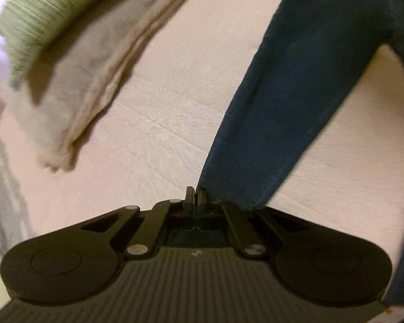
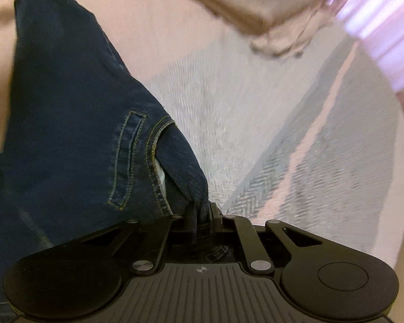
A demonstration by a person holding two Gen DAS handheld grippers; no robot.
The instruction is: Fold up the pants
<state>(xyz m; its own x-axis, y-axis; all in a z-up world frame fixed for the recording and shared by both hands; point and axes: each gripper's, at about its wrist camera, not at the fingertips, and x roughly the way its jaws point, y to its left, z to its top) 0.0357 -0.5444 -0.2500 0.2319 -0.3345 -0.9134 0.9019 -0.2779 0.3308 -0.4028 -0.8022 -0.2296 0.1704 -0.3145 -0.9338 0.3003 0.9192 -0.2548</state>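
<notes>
Here, lifted clear of a pale wooden surface (image 1: 159, 107): dark blue denim jeans (image 2: 67, 113), pinched at two ends and hanging between two handheld grippers. Stretched up and away in the left wrist view, one long trouser leg (image 1: 296, 94), taut from its narrow end towards the upper right. Bunched in the right wrist view, the waist end, with a belt loop (image 2: 128, 158) and yellow-stitched pocket edge (image 2: 155, 148) plain to see. Off to the side, a folded stack of beige cloth (image 1: 89, 75) topped by a green ribbed piece (image 1: 37, 18), well apart from the denim; below, in the right wrist view, a grey herringbone rug (image 2: 229, 134). Heavy blur in both views, suggesting motion.

Left gripper (image 1: 194, 196): jaws drawn almost together, clamped on the thin end of the leg, likely the hem. Right gripper (image 2: 200, 212): jaws nearly closed over a thick wad of denim at the waistband.

Judged to be the carry-and-spread step, with no fold yet visible. Called for next, probably: lowering the jeans flat onto the bare wood, keeping tension between both grips, then bringing hem end towards waist end without snagging the stack.
</notes>
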